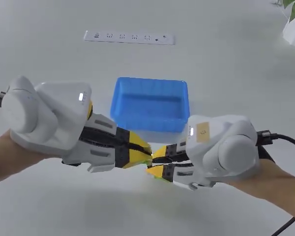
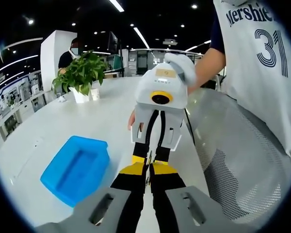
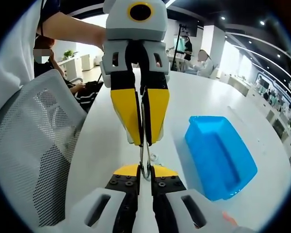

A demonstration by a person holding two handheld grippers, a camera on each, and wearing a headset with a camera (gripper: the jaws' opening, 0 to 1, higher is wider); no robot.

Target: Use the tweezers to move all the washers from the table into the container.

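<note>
A white worktop (image 1: pixel 226 59) is seen spread under both tools, and in the right gripper view a white mesh-backed chair (image 3: pixel 34 145) is seen off the left side of the right tool's jaws, beside the worktop's edge. A blue rectangular plastic container (image 1: pixel 147 123) is set upright on the worktop just beyond the point where the two tools meet, on the side away from the person; in the left gripper view it is found to the left of that tool's jaws, and in the right gripper view to the right of that tool's jaws. The left tool (image 1: pixel 146 153) and the right tool (image 1: pixel 151 162) are held low over the worktop, pointed at each other, their yellow tips almost touching. A white power strip (image 1: pixel 129 37) is laid flat well beyond the container, far from both tools. A green potted plant (image 2: pixel 80 73) is stood on the worktop far ahead and to the left of the left tool. Thin metal tweezers (image 3: pixel 144 155) are clamped lengthwise between the closed yellow jaws of the left tool, one end projecting toward the right tool. That end is flanked by the right tool's jaws, which are drawn near together; whether it is pinched by them cannot be told.
</note>
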